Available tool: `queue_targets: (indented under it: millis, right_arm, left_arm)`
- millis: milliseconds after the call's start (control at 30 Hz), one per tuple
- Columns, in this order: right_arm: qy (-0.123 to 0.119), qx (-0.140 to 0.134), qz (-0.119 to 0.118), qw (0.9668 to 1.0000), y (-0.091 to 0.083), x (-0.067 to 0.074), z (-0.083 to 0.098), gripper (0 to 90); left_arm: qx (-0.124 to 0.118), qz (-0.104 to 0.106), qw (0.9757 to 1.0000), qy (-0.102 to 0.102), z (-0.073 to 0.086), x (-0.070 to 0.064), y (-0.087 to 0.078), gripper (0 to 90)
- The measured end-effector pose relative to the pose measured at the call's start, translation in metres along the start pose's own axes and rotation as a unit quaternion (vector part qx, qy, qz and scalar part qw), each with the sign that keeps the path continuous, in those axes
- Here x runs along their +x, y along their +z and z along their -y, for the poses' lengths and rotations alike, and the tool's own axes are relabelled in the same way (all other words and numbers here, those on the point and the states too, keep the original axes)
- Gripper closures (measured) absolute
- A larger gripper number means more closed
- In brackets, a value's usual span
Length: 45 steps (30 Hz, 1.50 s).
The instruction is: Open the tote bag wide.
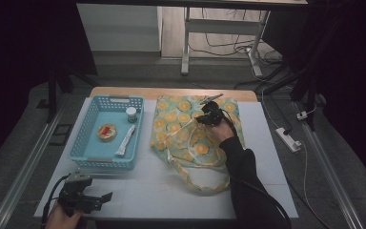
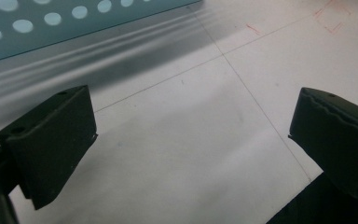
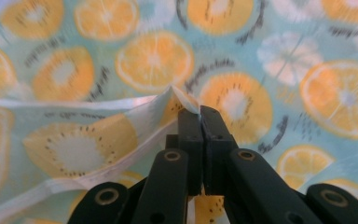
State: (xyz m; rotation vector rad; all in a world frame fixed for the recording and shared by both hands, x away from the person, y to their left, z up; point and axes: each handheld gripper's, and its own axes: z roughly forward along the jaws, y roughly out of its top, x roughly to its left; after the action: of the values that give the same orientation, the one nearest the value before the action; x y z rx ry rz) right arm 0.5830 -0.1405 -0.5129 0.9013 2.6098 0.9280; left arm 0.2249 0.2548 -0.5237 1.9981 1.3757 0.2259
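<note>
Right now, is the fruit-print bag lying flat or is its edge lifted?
Lifted: the right hand-held gripper is shut on the fruit-print bag, pinching its white-trimmed rim into a raised peak.

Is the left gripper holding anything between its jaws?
No. In the left gripper view the left gripper has its jaws wide apart with just the bare white table between them.

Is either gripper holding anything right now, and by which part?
The right gripper is shut on the white-trimmed edge of the citrus-print fabric tote bag. The left gripper is open over the white table, holding nothing.
</note>
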Motion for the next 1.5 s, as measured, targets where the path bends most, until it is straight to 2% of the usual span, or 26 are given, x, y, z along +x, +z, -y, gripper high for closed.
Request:
queue_targets:
  millis: [133,233,267,300,333,367,400,467,633,900,1067,1167,1500]
  right_arm:
    - [0.009,-0.003,-0.003,1.0,0.001,-0.002,0.003,80.4]
    - [0.015,-0.014,-0.004,0.9998,-0.005,-0.002,0.001,71.7]
    - [0.018,-0.016,-0.01,0.9997,-0.01,-0.002,-0.001,65.9]
    - [0.018,-0.016,-0.01,0.9997,-0.01,-0.002,-0.001,65.9]
    - [0.015,-0.017,-0.008,0.9997,-0.015,-0.001,-0.002,60.5]
    - [0.015,-0.017,-0.008,0.9997,-0.015,-0.001,-0.002,60.5]
    - [0.014,-0.018,-0.009,0.9997,-0.019,0.0,-0.003,56.0]
    - [0.012,-0.02,-0.008,0.9997,-0.022,0.001,-0.003,54.7]
    - [0.015,-0.033,-0.01,0.9993,-0.039,0.003,-0.002,41.9]
    - [0.021,-0.044,-0.02,0.9986,-0.058,0.007,0.003,31.4]
    - [0.011,-0.038,-0.026,0.9989,-0.07,0.018,0.008,20.8]
    - [0.003,-0.031,-0.032,0.999,-0.076,0.029,0.013,10.0]
    - [-0.012,-0.014,-0.048,0.9987,-0.083,0.054,0.032,0.3]
  left_arm:
    - [0.0,-0.001,1.0,0.0,0.0,0.0,0.0,0.8]
    - [0.001,-0.001,1.0,0.0,0.0,0.0,0.0,0.8]
    - [0.001,-0.001,1.0,0.0,0.0,0.0,0.0,0.8]
    - [0.001,-0.001,1.0,0.0,0.0,0.0,0.0,0.8]
    - [0.001,-0.001,1.0,0.0,0.0,0.0,0.0,0.8]
    - [0.001,-0.001,1.0,0.0,0.0,0.0,0.0,0.8]
    - [0.001,-0.001,1.0,0.0,0.0,0.0,0.0,0.8]
    - [0.002,-0.001,1.0,0.0,0.0,0.0,0.0,0.8]
    - [0.002,-0.001,1.0,0.0,0.0,0.0,0.0,0.8]
    - [0.002,-0.002,1.0,0.0,0.0,-0.001,0.0,0.8]
    - [0.003,-0.003,1.0,0.0,0.0,-0.001,0.0,0.8]
    - [0.003,-0.003,1.0,0.0,0.0,-0.001,0.0,0.9]
    - [0.002,-0.002,1.0,0.0,0.0,-0.001,0.0,0.9]
